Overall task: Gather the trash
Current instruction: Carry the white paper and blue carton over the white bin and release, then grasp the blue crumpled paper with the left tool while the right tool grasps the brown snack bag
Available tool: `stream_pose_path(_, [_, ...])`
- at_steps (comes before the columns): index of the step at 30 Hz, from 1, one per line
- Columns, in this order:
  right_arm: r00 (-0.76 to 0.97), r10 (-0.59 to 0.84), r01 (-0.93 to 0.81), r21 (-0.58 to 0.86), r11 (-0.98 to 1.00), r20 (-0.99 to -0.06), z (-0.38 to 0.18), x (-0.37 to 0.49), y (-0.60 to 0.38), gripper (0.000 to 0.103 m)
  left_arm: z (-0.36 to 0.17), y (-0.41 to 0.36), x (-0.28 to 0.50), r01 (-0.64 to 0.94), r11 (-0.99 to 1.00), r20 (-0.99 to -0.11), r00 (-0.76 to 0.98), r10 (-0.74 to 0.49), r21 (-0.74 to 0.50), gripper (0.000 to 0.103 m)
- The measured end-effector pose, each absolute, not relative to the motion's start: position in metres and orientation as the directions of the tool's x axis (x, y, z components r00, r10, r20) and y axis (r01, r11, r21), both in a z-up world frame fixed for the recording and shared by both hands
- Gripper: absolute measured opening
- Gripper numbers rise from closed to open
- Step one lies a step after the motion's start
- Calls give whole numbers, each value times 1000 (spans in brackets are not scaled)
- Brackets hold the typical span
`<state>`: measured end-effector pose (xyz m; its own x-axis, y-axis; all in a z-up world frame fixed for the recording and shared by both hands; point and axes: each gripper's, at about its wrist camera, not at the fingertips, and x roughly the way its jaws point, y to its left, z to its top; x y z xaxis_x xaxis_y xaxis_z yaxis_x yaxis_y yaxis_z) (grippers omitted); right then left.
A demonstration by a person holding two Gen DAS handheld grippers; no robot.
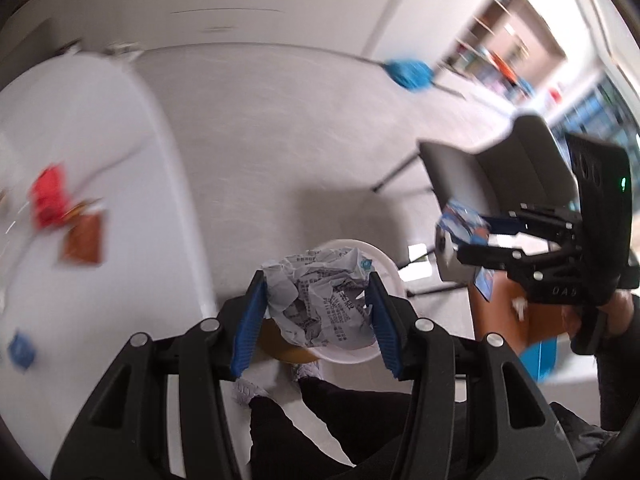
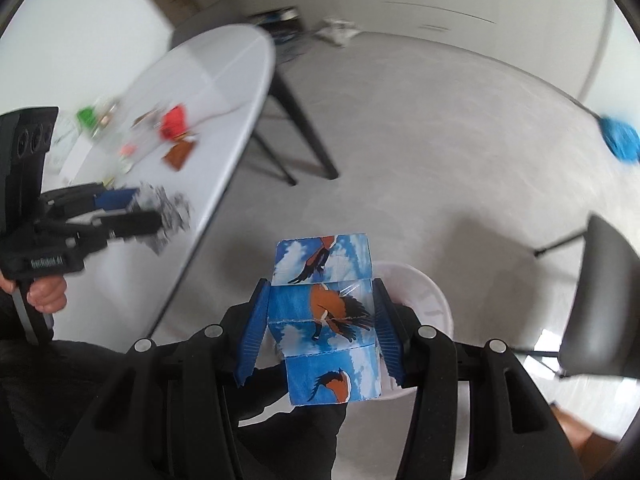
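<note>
the left gripper point(image 1: 318, 316) is closed on a crumpled printed paper point(image 1: 320, 300), its blue pads point(image 1: 250, 328) pressing both sides of the wad. the paper hangs directly above a round white bin point(image 1: 384, 276) standing on the floor. the right gripper point(image 2: 320, 328) is clamped on a folded carton point(image 2: 326, 320) printed with brown horses on a blue sky; the carton sits between the blue pads and extends past them at both ends, with the same white bin point(image 2: 424, 292) partly visible behind and below it. the floor point(image 1: 300, 120) is pale grey and smooth. a white table point(image 2: 224, 92) with dark legs stands beside the bin; on its top lie a red wrapper point(image 2: 174, 124), a brown packet point(image 2: 180, 156), a green item point(image 2: 86, 116) and further small litter, blurred. in the left wrist view a small blue item point(image 1: 20, 350) lies near the table's near edge. a dark grey chair point(image 2: 596, 300) stands on the other side of the bin. a blue mop head point(image 2: 620, 140) on a long handle rests on the floor further off. white walls bound the room, and shelving point(image 1: 500, 40) is visible in the distance, too blurred to detail.
</note>
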<state>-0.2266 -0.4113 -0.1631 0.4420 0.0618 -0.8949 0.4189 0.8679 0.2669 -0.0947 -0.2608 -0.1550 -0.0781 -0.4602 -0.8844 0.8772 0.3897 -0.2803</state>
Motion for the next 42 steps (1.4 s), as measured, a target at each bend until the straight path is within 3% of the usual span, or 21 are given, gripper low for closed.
stream_pose_path(5, [449, 39, 477, 276, 834, -893, -172, -256, -434, 51, -178, -316, -134, 921, 278, -907, -152, -393, -275, 49])
stream_pose_path(12, [452, 41, 507, 294, 810, -891, -186, -271, -447, 52, -187, -342, -166, 935, 225, -920, -187, -345, -275, 72])
stream_pose_path(22, [427, 67, 492, 294, 820, -902, -198, -276, -439, 53, -166, -327, -151, 917, 320, -919, -105, -379, -237, 85])
stream_pose_path(24, [408, 71, 484, 282, 828, -910, -201, -271, -434, 59, -158, -320, -143, 907, 362, -919, -64, -389, -217, 89])
stream_pose_path(26, [386, 36, 496, 240, 834, -922, -202, -268, -429, 92, -148, -309, -132, 890, 407, -916, -27, -401, -205, 92])
stream_pose_path(28, [379, -9, 507, 199, 839, -925, -199, -264, -424, 101, -140, -299, -122, 869, 454, -912, 7, -409, -197, 95])
stream_pose_path(42, [407, -16, 462, 191, 866, -913, -179, -225, -398, 101, -117, -232, -85, 771, 614, -902, 130, -411, -169, 95])
